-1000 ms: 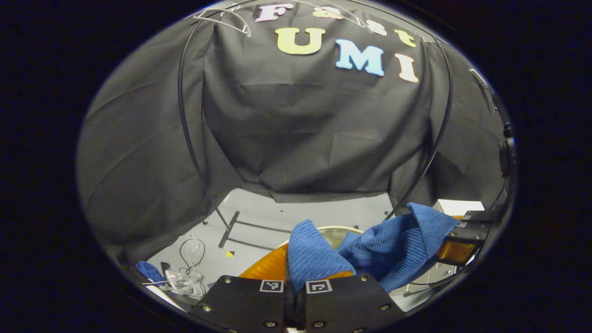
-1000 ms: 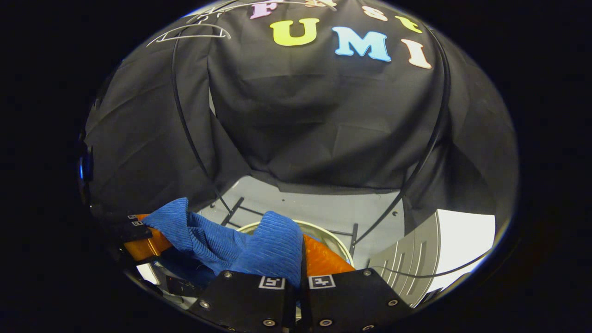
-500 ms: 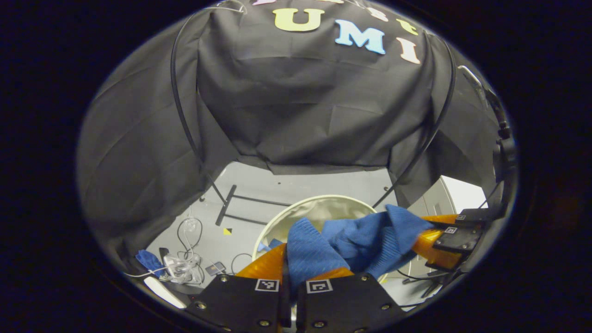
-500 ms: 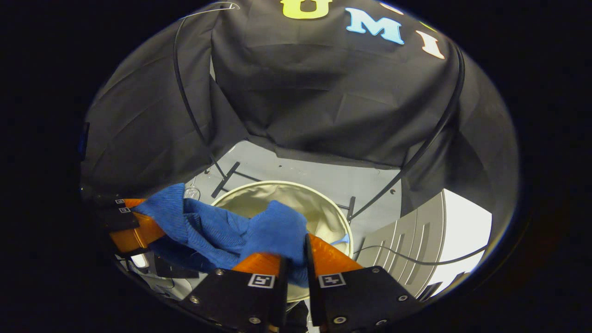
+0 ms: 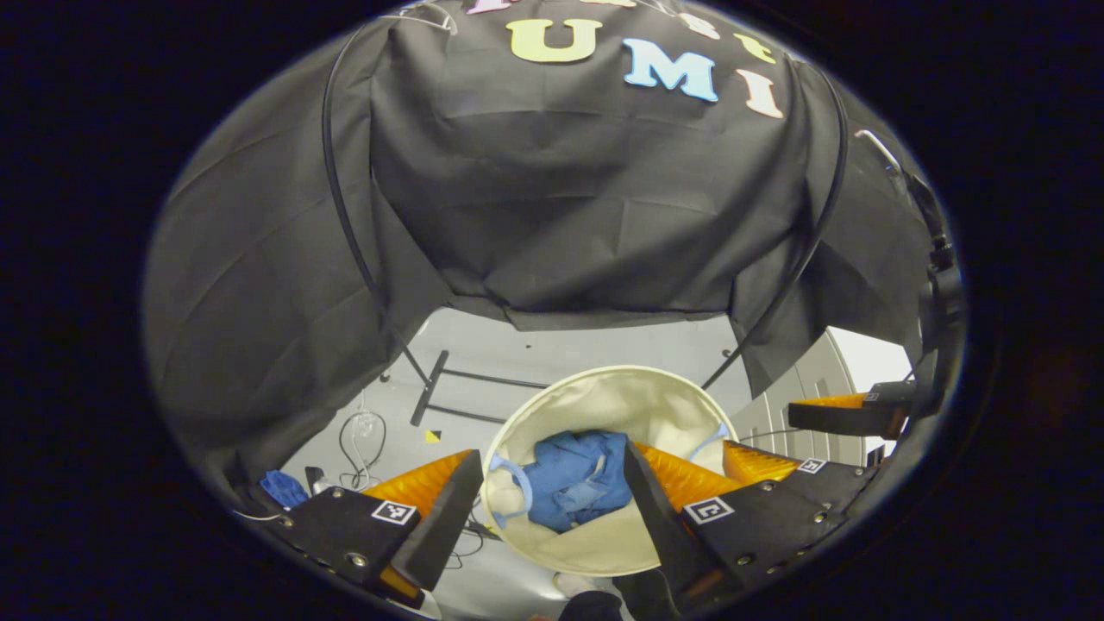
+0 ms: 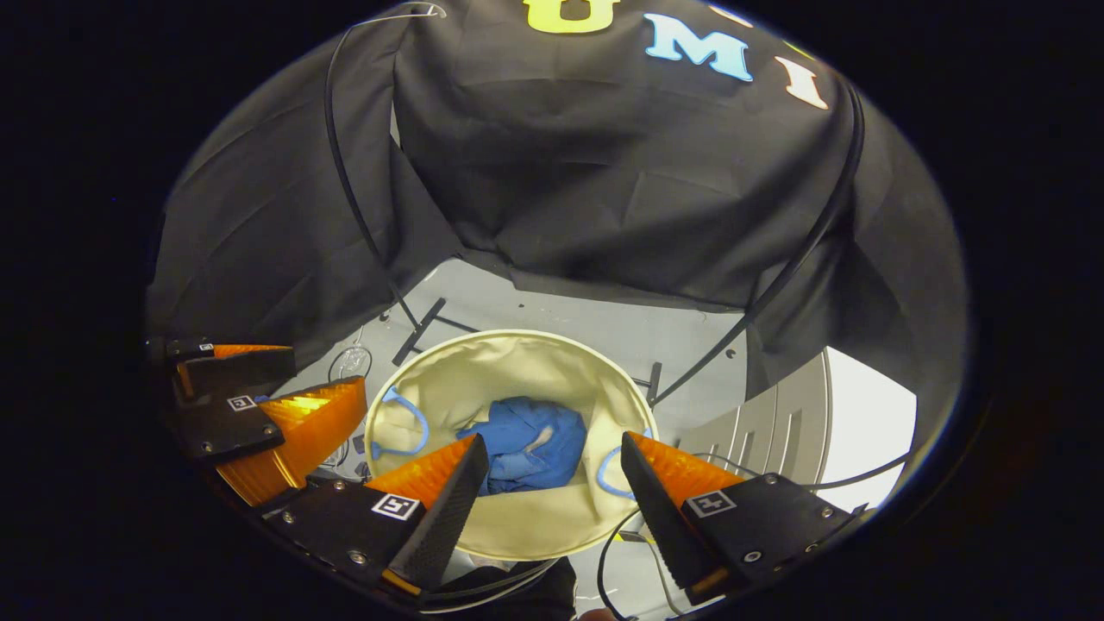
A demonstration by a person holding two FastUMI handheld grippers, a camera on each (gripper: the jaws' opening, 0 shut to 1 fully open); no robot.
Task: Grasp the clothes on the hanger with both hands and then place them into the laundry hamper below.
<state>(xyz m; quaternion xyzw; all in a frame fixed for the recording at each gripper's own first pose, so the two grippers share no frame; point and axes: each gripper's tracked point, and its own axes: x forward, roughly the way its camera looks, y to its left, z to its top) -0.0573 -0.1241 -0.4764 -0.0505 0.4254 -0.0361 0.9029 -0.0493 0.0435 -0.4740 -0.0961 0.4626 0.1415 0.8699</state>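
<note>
Grey floor below: hamper (image 6: 552, 354) holds blue clothes (image 6: 526, 444) at 12 o'clock of both gaping grippers, right gripper (image 6: 552, 483) and left gripper (image 5: 552, 496)

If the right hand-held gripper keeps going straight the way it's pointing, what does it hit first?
Probably the crumpled blue garment lying inside the round cream fabric laundry hamper. The right hand-held gripper hangs open above the hamper's mouth, and nothing shows between its fingers and the cloth, though depth is hard to judge.

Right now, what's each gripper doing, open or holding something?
Left gripper: open, holding nothing, above the hamper.
Right gripper: open, holding nothing; the blue garment lies in the hamper.
</note>
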